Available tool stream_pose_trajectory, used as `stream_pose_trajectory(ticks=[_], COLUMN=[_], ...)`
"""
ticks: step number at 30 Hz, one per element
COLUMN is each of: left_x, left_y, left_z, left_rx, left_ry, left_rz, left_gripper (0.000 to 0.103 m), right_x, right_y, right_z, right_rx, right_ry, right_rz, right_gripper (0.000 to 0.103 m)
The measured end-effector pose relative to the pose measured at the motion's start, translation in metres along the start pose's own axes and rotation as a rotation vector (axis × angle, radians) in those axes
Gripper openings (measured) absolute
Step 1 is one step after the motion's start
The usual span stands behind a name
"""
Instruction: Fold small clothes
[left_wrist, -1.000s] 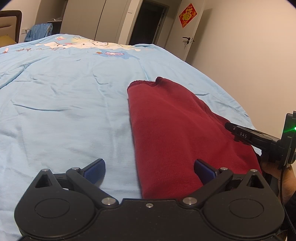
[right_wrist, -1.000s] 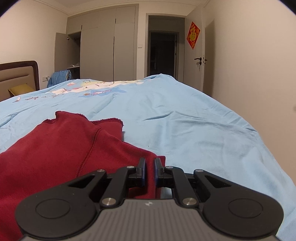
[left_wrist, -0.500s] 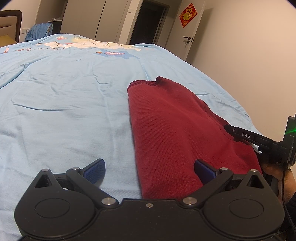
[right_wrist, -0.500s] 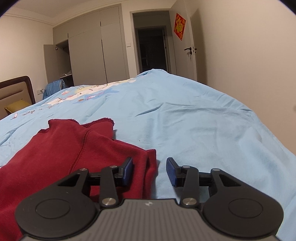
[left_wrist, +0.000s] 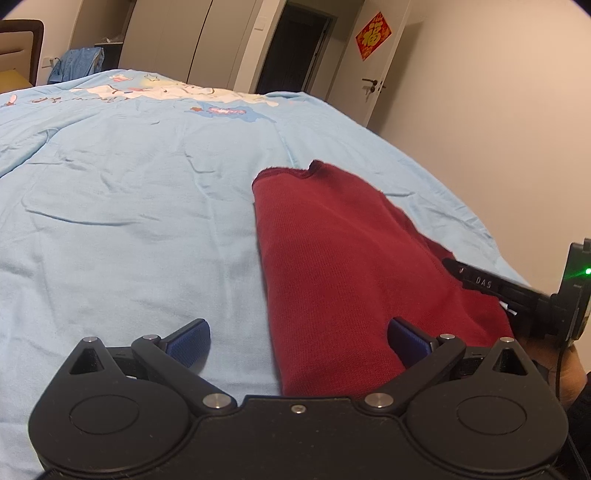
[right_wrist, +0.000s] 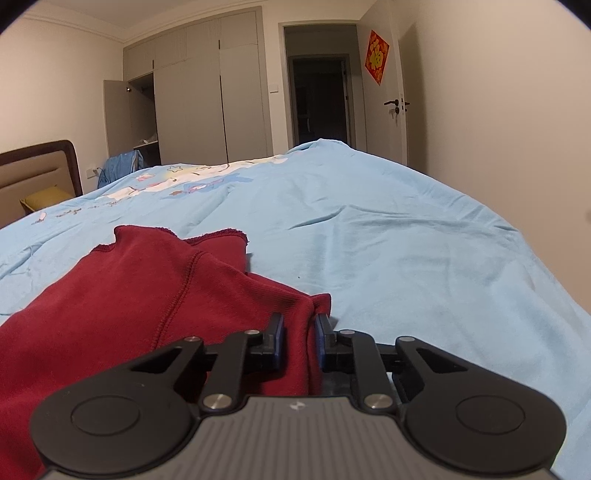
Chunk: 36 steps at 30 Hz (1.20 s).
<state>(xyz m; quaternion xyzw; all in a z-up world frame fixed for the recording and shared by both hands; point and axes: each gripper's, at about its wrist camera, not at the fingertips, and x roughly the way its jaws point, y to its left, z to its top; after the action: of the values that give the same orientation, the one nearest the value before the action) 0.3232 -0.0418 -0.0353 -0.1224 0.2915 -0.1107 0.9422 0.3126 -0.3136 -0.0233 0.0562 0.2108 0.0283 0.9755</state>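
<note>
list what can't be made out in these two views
- Garment: near end hidden behind the left tool in the left view.
- Garment type: unclear, it lies folded in both views.
- Right tool: fabric sits between its fingers; whether they pinch it is unclear.
- Hand: cut off at the left view's edge.

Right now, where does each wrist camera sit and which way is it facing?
Left wrist: rides behind the open left gripper, looking along the bed toward the doorway; the garment lies ahead, the right gripper and a hand at the right edge.
Right wrist: behind the right gripper, low over the bed, facing the wardrobe; its fingers pinch the garment's corner.
Shared: garment, bed, doorway.
</note>
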Motion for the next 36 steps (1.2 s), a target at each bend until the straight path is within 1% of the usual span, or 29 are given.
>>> stream_pose_trajectory(ticks=[5, 7, 9, 11, 13, 17, 20, 23, 26, 28, 29, 30, 31, 36], left_x=[-0.011, -0.012, -0.008, -0.002, 0.007, 0.020, 0.027, 0.034, 0.040, 0.044, 0.045, 0.047, 0.049, 0.055], left_y=[0.010, 0.016, 0.022, 0.027, 0.033, 0.045, 0.050, 0.055, 0.058, 0.058, 0.057, 0.056, 0.055, 0.050], left_z=[0.009, 0.016, 0.022, 0.027, 0.033, 0.042, 0.046, 0.047, 0.045, 0.043, 0.042, 0.041, 0.041, 0.040], left_rx=[-0.030, -0.063, -0.098, -0.121, -0.137, -0.183, -0.196, -0.233, -0.272, -0.291, -0.298, -0.304, -0.309, -0.324], left_ry=[-0.065, -0.071, -0.062, -0.048, -0.015, 0.020, 0.039, 0.057, 0.077, 0.092, 0.098, 0.104, 0.110, 0.122], left_rz=[-0.045, -0.047, -0.032, 0.002, 0.020, -0.021, -0.060, -0.106, -0.149, -0.174, -0.183, -0.191, -0.196, -0.195], left_gripper=[0.102, 0.102, 0.102, 0.102, 0.102, 0.099, 0.094, 0.088, 0.077, 0.066, 0.064, 0.060, 0.056, 0.052], right_x=[-0.001, -0.001, -0.001, -0.002, -0.002, -0.002, -0.001, -0.002, -0.002, -0.002, -0.002, -0.002, -0.002, -0.003], right_y=[-0.006, -0.006, -0.007, -0.008, -0.009, -0.010, -0.011, -0.011, -0.011, -0.011, -0.011, -0.012, -0.013, -0.028], right_z=[-0.001, -0.001, -0.001, -0.001, -0.001, -0.002, -0.003, -0.003, -0.003, -0.003, -0.003, -0.003, -0.003, -0.007], right_rx=[0.049, 0.052, 0.059, 0.065, 0.068, 0.074, 0.081, 0.085, 0.085, 0.086, 0.088, 0.092, 0.101, 0.201], right_ry=[0.001, 0.001, 0.001, 0.000, -0.001, -0.002, -0.001, -0.001, -0.001, -0.001, -0.001, -0.002, -0.003, -0.005], right_rz=[0.021, 0.022, 0.026, 0.029, 0.031, 0.035, 0.039, 0.040, 0.040, 0.040, 0.040, 0.040, 0.042, 0.092], right_gripper=[0.018, 0.018, 0.018, 0.018, 0.018, 0.019, 0.019, 0.019, 0.019, 0.020, 0.021, 0.022, 0.024, 0.039])
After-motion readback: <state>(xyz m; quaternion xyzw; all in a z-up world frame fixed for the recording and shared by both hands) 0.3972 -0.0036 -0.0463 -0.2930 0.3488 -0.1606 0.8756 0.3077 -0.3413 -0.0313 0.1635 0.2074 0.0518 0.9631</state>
